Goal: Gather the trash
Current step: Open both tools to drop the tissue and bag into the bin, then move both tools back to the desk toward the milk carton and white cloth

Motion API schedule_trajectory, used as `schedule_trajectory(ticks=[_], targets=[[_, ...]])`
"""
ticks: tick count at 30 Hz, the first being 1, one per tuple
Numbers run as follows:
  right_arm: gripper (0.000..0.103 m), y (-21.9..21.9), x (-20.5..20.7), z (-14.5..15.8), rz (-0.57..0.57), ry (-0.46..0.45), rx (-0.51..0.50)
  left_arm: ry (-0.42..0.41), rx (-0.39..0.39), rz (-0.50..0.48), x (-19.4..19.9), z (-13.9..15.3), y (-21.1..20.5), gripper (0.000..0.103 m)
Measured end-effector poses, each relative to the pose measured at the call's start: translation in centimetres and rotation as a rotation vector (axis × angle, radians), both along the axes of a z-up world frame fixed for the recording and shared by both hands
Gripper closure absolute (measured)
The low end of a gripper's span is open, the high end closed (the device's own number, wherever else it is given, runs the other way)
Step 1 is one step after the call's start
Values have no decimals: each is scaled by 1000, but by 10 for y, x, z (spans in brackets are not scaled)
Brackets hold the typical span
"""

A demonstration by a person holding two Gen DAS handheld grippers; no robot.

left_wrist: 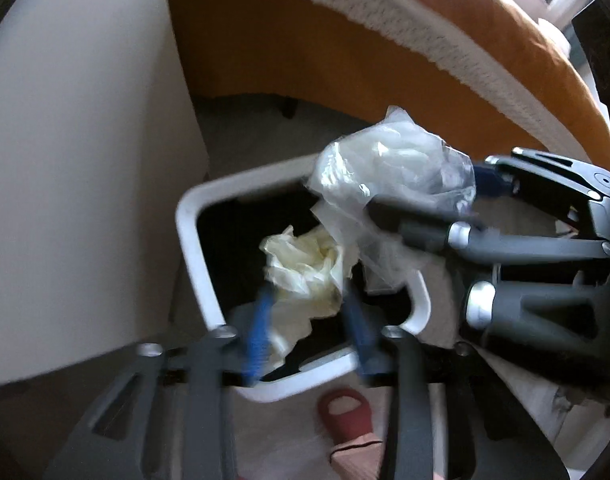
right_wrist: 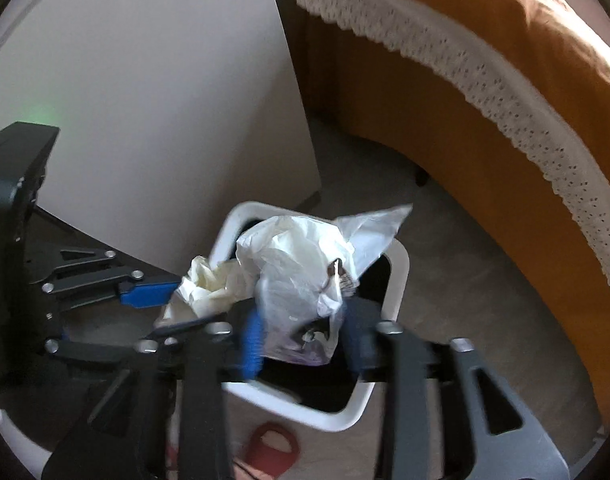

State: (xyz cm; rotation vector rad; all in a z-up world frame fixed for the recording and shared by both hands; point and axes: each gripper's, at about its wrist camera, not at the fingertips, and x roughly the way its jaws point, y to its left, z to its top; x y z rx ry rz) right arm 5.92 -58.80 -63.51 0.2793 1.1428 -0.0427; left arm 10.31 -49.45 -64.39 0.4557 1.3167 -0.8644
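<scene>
My left gripper (left_wrist: 305, 316) shows dark grey linkage arms, silver rivets and blue fingertips (left_wrist: 257, 332). The right gripper (right_wrist: 301, 332) matches. Below them, my red slipper (left_wrist: 347, 416).

white bin (left_wrist: 193, 240), cream glove (left_wrist: 305, 268), orange bedspread (right_wrist: 485, 40), red slipper (left_wrist: 345, 412).

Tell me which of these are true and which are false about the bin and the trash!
1. The bin has a white rim. True.
2. The left gripper has a cream crumpled wrapper between its fingers. True.
3. The right gripper has a green bottle at it. False: a clear plastic bag.
4. The slipper on the floor is blue. False: red.
5. The cloth with the lace edge is orange. True.
</scene>
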Motion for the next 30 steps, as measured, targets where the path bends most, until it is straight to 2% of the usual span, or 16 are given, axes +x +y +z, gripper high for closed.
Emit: schedule_trajectory(ticks=[1, 5, 8, 13, 15, 21, 25, 30], targets=[[5, -3, 0, -2, -10, -11, 0, -1, 24, 9, 1, -9, 2, 5], [4, -2, 3, -14, 39, 15, -80, -20, 42, 30, -3, -20, 5, 5], [4, -2, 5, -15, 46, 11, -85, -28, 48, 49, -2, -18, 9, 5], [4, 1, 4, 4, 56, 8, -108, -49, 61, 69, -4, -4, 11, 5], [4, 2, 5, 16, 49, 2, -110, -59, 52, 75, -6, 11, 14, 5], [4, -1, 5, 83, -7, -48, -125, -114, 3, 80, -11, 82, 24, 5], [4, 5, 0, 149, -40, -111, -148, -145, -57, 106, -16, 150, 39, 5], [4, 25, -10, 256, -66, -239, -172, -238, -132, 133, -22, 252, 67, 5]])
